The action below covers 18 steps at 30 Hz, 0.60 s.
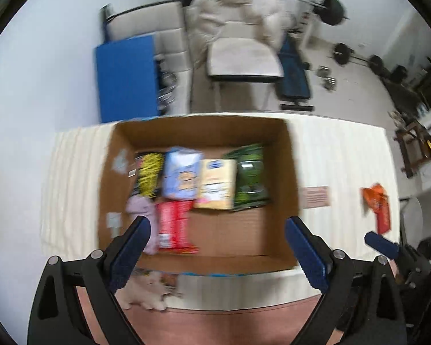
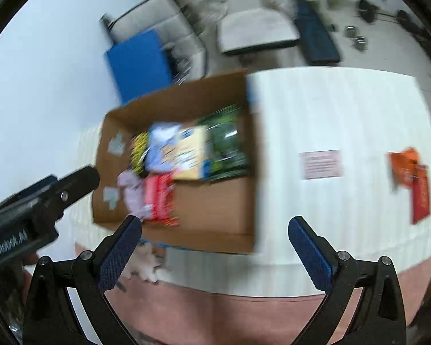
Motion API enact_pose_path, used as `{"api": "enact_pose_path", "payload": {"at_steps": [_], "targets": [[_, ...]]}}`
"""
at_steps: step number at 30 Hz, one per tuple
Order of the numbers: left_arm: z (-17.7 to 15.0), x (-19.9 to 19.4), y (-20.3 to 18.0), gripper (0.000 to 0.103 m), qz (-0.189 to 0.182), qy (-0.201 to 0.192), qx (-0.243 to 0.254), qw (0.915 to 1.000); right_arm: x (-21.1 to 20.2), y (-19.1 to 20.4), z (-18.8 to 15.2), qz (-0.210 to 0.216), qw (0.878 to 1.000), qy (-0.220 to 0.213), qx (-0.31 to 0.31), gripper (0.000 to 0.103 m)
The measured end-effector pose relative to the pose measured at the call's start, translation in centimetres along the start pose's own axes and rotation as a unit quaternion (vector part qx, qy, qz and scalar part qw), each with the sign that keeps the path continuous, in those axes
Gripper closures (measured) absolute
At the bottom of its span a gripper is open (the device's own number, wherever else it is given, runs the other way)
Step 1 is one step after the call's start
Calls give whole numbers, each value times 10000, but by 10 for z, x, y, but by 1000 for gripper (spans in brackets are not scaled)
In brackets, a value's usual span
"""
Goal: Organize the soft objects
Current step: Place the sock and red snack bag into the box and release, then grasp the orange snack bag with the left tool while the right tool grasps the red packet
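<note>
An open cardboard box (image 1: 290,172) stands on a white table and holds soft packs: a yellow-black one (image 1: 149,175), a blue one (image 1: 182,172), a cream one (image 1: 217,184), a green one (image 1: 250,175), a red one (image 1: 173,224) and a lilac soft item (image 1: 142,208). My left gripper (image 1: 218,240) is open and empty above the box's near side. My right gripper (image 2: 215,244) is open and empty above the box's near right corner (image 2: 244,241). A white plush toy (image 1: 146,289) lies just in front of the box, and it also shows in the right wrist view (image 2: 146,264). Orange and red packs (image 2: 411,178) lie on the table at the right.
A pink label card (image 2: 320,164) lies on the table (image 2: 330,109) right of the box. The left gripper's body (image 2: 43,198) shows at the left of the right wrist view. Beyond the table are a beige recliner (image 1: 238,43), a blue panel (image 1: 126,77) and weights (image 1: 356,56).
</note>
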<state>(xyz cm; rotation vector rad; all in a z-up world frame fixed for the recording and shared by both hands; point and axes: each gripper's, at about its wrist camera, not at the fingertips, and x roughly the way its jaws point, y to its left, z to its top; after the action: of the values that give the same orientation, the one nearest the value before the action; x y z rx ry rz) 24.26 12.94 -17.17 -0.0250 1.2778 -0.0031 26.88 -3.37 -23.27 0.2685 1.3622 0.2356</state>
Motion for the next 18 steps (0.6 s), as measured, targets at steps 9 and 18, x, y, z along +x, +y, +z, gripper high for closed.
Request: {"api": "enact_pose_path", "payload": {"at_steps": [9, 18], "targets": [[22, 26, -176, 7, -445, 45, 1638, 9855, -55, -155, 2, -584, 9948, -148, 825, 0], [38, 117, -336, 7, -446, 831, 2828, 9545, -33, -313, 11, -1498, 9834, 490, 904, 0]]}}
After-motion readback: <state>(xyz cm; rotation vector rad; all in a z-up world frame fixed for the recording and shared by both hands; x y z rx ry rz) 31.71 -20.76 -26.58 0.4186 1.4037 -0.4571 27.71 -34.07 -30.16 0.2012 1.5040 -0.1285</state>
